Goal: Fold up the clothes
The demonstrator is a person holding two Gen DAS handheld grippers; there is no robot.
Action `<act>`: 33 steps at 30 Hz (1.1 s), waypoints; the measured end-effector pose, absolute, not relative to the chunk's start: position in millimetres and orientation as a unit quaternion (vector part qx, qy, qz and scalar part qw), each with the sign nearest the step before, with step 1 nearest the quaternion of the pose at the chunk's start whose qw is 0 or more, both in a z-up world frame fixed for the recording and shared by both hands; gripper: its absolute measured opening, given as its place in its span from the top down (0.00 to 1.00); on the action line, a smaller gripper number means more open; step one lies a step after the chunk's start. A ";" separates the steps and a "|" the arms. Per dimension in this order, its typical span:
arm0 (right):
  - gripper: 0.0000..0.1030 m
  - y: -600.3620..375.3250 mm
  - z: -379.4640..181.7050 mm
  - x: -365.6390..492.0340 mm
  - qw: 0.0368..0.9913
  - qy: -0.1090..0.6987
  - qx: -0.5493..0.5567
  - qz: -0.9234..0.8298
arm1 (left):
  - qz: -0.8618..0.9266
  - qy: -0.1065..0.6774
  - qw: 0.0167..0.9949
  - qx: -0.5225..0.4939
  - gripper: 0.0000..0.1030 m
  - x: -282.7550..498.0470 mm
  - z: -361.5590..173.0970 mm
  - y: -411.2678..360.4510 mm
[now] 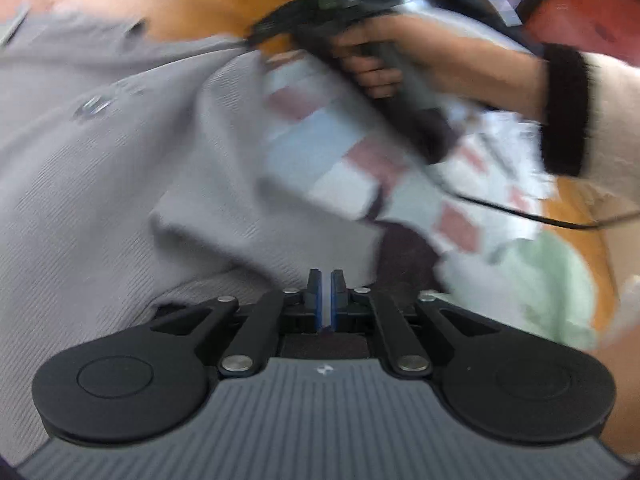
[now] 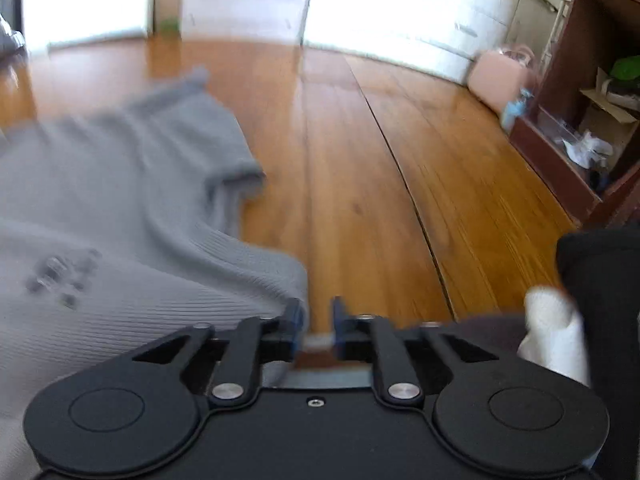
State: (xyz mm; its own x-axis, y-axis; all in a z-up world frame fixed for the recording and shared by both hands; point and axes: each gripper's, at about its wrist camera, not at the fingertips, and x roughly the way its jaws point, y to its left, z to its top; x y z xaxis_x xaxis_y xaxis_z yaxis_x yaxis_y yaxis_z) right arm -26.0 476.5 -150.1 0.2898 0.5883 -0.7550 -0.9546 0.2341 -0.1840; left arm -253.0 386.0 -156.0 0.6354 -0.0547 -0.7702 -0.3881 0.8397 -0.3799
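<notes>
- Risk, left side: the left tongs (image 1: 326, 280) are pressed nearly together with only a thin pale sliver between the pads; whether any cloth is caught there I cannot tell. If nothing is held, a pull would lift no fabric and the fold would fail.
- Risk, middle: a patterned cloth (image 1: 360, 160) of red, blue and white blocks lies at 1 o'clock from the left tongs, partly over the grey top (image 1: 120, 168). A grab made here could take both layers and drag the wrong piece along.
- Risk, right side: the right tongs (image 2: 316, 312) are spread, with bare floor (image 2: 380, 160) between the pads and the top's edge touching only the left pad. Closing as they stand would probably catch a thin lip or miss, and the edge could slip out.
- Both views are motion-blurred, so aim may be off.
- The top: grey ribbed knit with a small sparkly motif (image 2: 60, 276), lying rumpled on the wooden floor, a short sleeve (image 2: 236, 168) at 11 o'clock from the right tongs. It looks unfolded.
</notes>
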 end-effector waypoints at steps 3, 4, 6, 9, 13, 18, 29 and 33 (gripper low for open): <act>0.64 451.8 -144.6 -19.7 0.750 0.350 -0.267 0.494 | 0.109 0.427 0.855 -0.273 0.86 -256.2 -162.6 392.1; 0.53 436.5 -139.3 -18.3 0.754 0.371 -0.235 0.489 | 0.110 0.423 0.855 -0.280 0.80 -258.6 -161.7 393.9; 0.49 396.4 -137.7 -16.8 0.731 0.410 -0.178 0.516 | 0.115 0.408 0.856 -0.298 0.61 -262.2 -159.0 398.2; 0.49 348.5 -138.7 -22.2 0.683 0.438 -0.157 0.563 | 0.121 0.384 0.857 -0.322 0.51 -259.6 -158.3 406.5; 0.49 302.1 -140.2 -40.4 0.616 0.437 -0.197 0.625 | 0.139 0.402 0.844 -0.326 0.52 -244.3 -168.1 415.4; 0.49 279.6 -142.3 -85.1 0.528 0.377 -0.329 0.686 | 0.120 0.427 0.827 -0.347 1.00 -227.7 -178.9 425.1; 0.95 301.0 -155.4 -91.2 0.578 0.293 -0.347 0.678 | 0.142 0.256 0.822 -0.488 0.99 -257.8 -160.0 468.6; 0.96 307.1 -149.4 -65.0 0.621 0.357 -0.285 0.637 | 0.159 0.280 0.864 -0.387 0.96 -243.1 -138.7 447.1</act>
State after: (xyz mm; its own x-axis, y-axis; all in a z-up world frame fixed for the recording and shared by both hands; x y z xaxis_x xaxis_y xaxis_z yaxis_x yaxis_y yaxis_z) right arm -65.0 307.1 -149.4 -0.0653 0.5880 -0.8063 -0.9946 0.0267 0.1000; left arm -243.1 447.1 -138.7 0.7925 0.0585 -0.6070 -0.4916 0.6504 -0.5791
